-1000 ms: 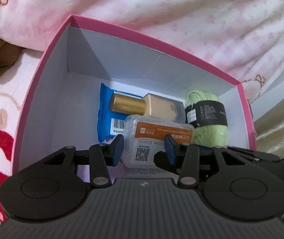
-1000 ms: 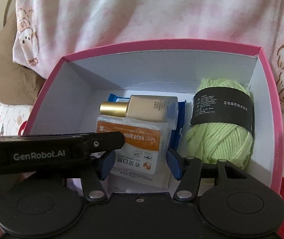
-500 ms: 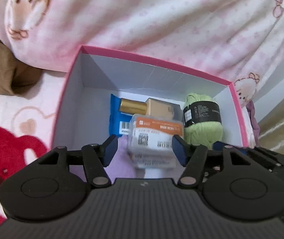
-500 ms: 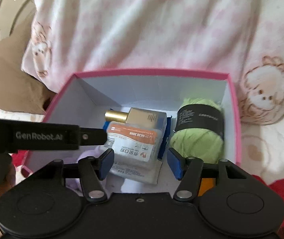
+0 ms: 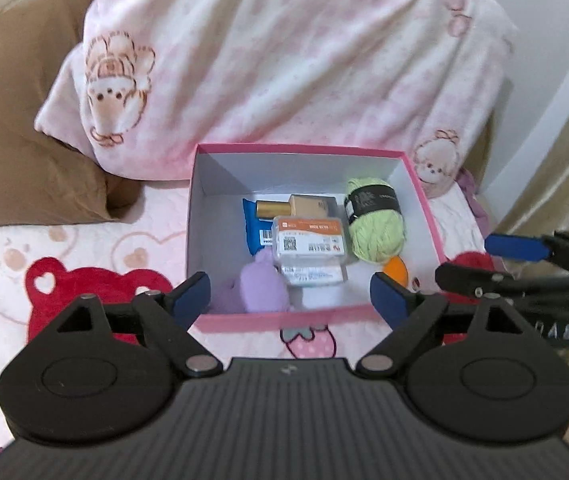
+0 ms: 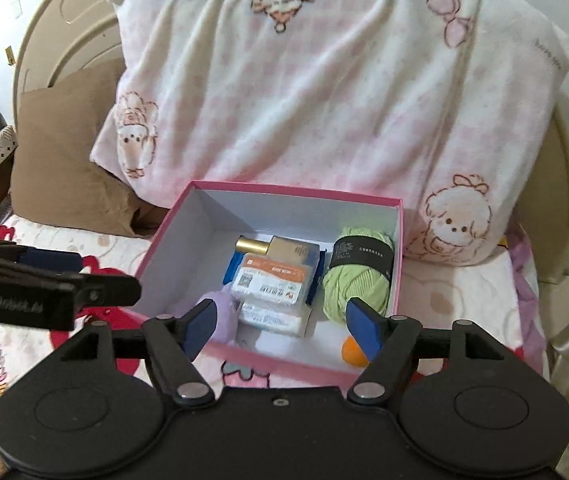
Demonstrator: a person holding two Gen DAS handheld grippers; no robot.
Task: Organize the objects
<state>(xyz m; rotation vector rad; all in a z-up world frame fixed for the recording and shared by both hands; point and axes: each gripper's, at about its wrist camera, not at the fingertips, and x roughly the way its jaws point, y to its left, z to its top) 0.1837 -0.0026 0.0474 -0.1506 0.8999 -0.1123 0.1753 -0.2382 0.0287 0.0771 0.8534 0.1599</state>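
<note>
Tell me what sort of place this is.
Most likely a bedroom, on a bed: a plush pink-and-white cartoon pillow leans against a curved beige headboard, and the open pink cardboard box sits on a quilted bear-print bedspread.

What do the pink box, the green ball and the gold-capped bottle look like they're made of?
Pink box: probably cardboard, with thin, flat, matte white walls inside and sharp folded corners.
Green ball: yarn, with soft wound strands, held by a black paper-like band.
Gold-capped bottle: the cap looks like shiny metal or metallised plastic; the beige body could be glass or plastic, too blurred to tell.
</note>
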